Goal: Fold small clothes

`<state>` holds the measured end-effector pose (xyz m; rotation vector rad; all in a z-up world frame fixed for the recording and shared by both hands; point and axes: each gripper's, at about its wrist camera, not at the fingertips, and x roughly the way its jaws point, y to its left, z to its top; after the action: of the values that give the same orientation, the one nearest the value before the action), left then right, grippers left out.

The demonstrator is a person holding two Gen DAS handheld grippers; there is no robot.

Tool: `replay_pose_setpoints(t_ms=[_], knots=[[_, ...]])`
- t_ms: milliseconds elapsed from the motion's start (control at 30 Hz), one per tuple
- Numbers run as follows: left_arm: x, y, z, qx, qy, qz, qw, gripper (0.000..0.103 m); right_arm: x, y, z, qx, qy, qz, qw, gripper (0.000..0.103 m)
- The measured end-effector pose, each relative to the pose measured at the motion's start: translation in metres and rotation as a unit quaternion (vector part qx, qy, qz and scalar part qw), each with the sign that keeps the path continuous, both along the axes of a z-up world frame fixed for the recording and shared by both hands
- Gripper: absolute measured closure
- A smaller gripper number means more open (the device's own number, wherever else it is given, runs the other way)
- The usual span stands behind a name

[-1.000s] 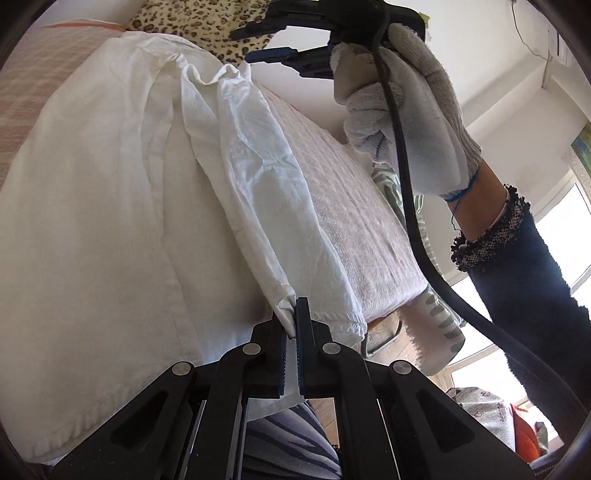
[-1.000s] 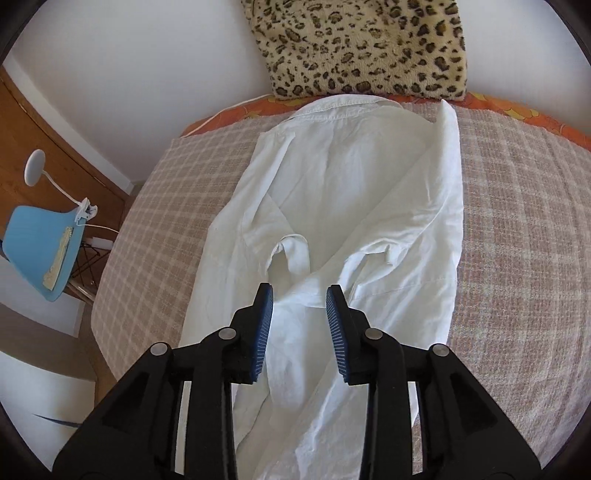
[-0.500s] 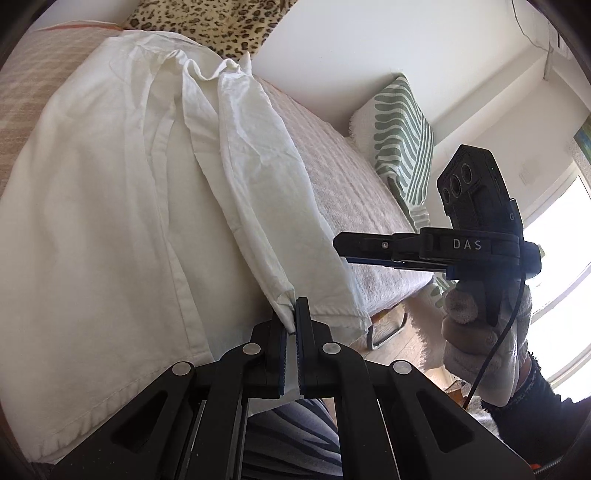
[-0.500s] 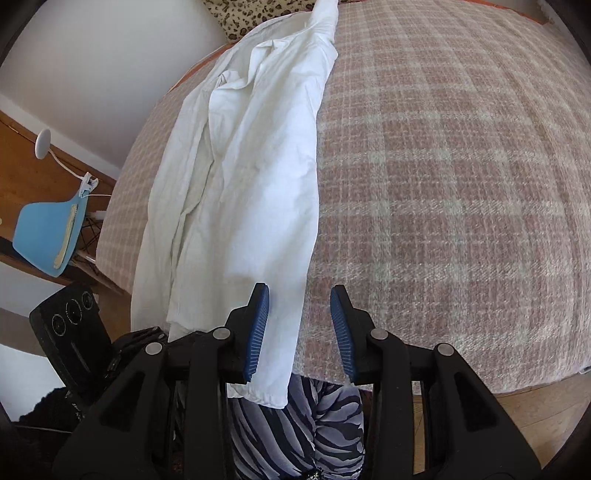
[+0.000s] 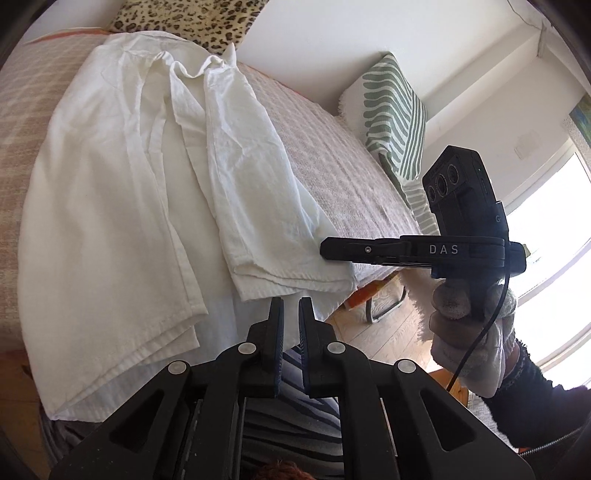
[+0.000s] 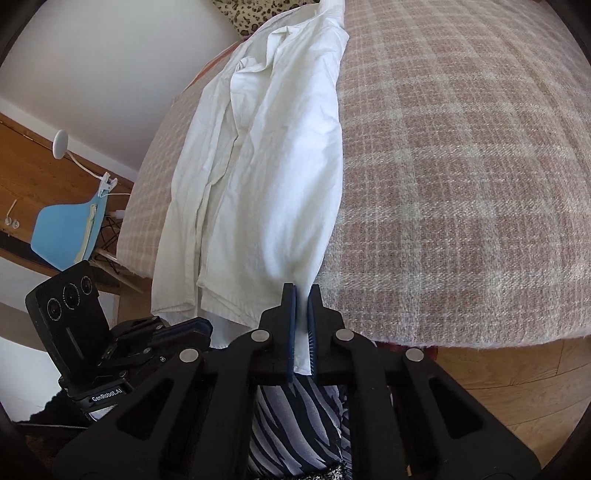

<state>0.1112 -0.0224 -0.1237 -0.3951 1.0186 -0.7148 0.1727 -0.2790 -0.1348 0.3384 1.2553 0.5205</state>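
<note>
A white shirt (image 5: 122, 192) lies lengthwise on the pink plaid bed cover (image 6: 461, 166), its sides folded inward and its hem hanging over the front edge. It also shows in the right wrist view (image 6: 266, 155). My left gripper (image 5: 291, 306) is slightly open and empty, just off the folded sleeve's cuff (image 5: 291, 284). My right gripper (image 6: 301, 295) is shut on the shirt's bottom right hem corner. The right gripper also shows in the left wrist view (image 5: 332, 250), at the shirt's right edge.
A leopard-print pillow (image 5: 184, 22) lies at the head of the bed. A green striped cushion (image 5: 395, 114) stands at the far side. A blue chair (image 6: 70, 232) and a desk lamp (image 6: 62, 142) stand left of the bed. Wooden floor (image 6: 517, 373) lies below the bed edge.
My left gripper has let go of the sleeve cuff and drawn back a little. My right gripper has closed on the shirt's bottom right hem corner.
</note>
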Motion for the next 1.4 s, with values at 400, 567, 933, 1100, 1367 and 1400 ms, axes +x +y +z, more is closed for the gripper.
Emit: replay_pose_setpoints(t_ms=[400,567,933,1100,1367,1400], knots=[[0.051,0.006,0.028,0.053,-0.063,0.014,0.9965,0.093,-0.014,-0.016,0.005,0.004,0.009,-0.006,1.000,0.093],[0.065,-0.020,0.022,0.077,-0.072,-0.017,0.9943,0.093,0.006,-0.024,0.058,-0.030,-0.084,-0.009,0.996,0.093],[0.059,-0.001,0.020,0.079,-0.061,-0.008,0.9950,0.093,0.103,0.038,0.021,-0.124,-0.119,0.045,0.984,0.093],[0.057,0.031,0.033,0.098,-0.079,0.015,0.9919,0.093,0.097,0.070,-0.002,-0.179,-0.118,0.109,0.971,0.093],[0.058,0.089,0.048,0.113,-0.100,0.077,0.9855,0.093,0.154,0.070,0.062,-0.164,-0.172,0.075,0.968,0.051],[0.058,0.094,0.050,0.113,-0.102,0.084,0.9847,0.093,0.175,0.069,0.065,-0.156,-0.169,0.060,0.971,0.051]])
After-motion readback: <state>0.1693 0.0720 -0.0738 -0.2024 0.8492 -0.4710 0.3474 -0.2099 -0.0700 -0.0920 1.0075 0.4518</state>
